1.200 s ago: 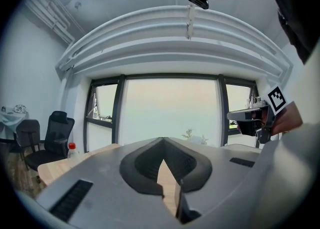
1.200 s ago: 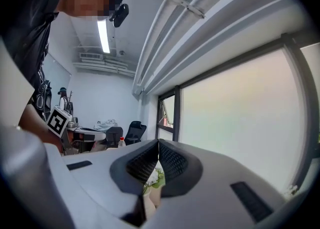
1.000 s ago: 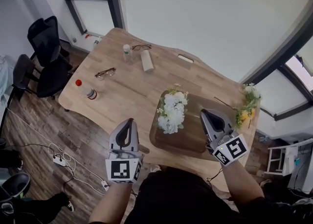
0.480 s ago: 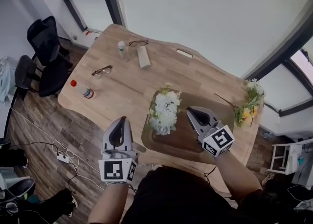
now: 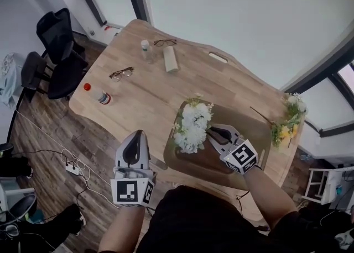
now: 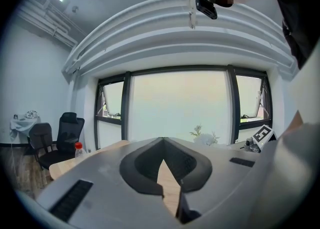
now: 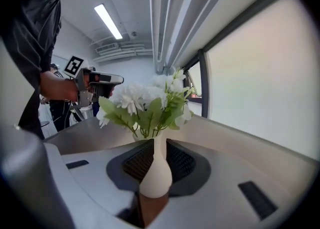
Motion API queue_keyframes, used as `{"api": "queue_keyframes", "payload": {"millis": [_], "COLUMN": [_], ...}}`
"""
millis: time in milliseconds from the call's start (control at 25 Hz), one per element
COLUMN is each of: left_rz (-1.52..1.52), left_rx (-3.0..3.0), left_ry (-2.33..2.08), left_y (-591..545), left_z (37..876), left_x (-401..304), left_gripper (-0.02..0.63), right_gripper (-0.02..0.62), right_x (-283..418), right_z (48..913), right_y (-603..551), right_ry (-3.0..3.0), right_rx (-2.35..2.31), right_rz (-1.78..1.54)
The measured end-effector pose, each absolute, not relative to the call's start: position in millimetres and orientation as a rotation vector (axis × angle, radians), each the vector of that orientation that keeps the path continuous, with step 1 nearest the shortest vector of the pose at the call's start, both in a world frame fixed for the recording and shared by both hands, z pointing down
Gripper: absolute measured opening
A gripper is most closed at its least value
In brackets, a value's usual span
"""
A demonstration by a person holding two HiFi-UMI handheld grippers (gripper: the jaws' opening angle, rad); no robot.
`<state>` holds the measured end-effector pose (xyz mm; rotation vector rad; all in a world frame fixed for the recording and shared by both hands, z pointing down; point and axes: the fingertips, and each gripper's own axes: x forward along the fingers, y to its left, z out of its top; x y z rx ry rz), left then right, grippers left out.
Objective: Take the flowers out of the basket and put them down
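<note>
The basket [image 5: 250, 129], a shallow brown one, sits on the table [image 5: 145, 93] just in front of the person, and everything here hangs on it. The white flowers [image 5: 192, 126] stand at the basket's left end in a slim white vase [image 7: 156, 174], not yet lifted out. The right gripper [image 5: 214, 132] is down inside the basket, right beside the blooms. Its jaws have just been opening and now stand a little apart with the vase's neck between them, the pads not pressing as far as can be seen. That low, level approach probably lets it grip the vase instead of the soft stems. The left gripper [image 5: 137, 135] hovers off the basket's left side, near the table edge, jaws pressed together and empty, likely kept clear of the lift. A yellow bunch [image 5: 286, 126] lies on the table past the basket's right end
</note>
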<state>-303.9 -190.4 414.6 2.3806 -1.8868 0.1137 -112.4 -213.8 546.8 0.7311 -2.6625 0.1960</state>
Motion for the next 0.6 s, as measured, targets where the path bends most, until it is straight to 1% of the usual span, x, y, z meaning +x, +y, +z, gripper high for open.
{"api": "queue_keyframes", "payload": {"millis": [160, 280, 320, 400, 600], "left_rz": [0.13, 0.145, 0.151, 0.163, 0.185], "left_rx": [2.358, 2.345, 2.339, 2.324, 2.289], "left_ry": [-1.909, -1.924, -1.931, -1.947, -1.989], "left_y": [-188, -184, -183, -180, -172], "left_z": [417, 418, 418, 419, 418], "left_x": [-314, -322, -325, -330, -343], "left_gripper": [0.0, 0.0, 0.0, 0.0, 0.0], "right_gripper": [0.13, 0.236, 0.26, 0.278, 0.281], "right_x": [-124, -136, -139, -146, -163], "right_z": [563, 568, 570, 572, 575], "right_y": [-210, -207, -207, -209, -215], "right_ry": [-2.662, -2.681, -2.689, -2.707, -2.727], "right_rx": [0.634, 0.574, 0.558, 0.538, 0.519], "right_rz": [0.208, 0.185, 0.183, 0.178, 0.165]}}
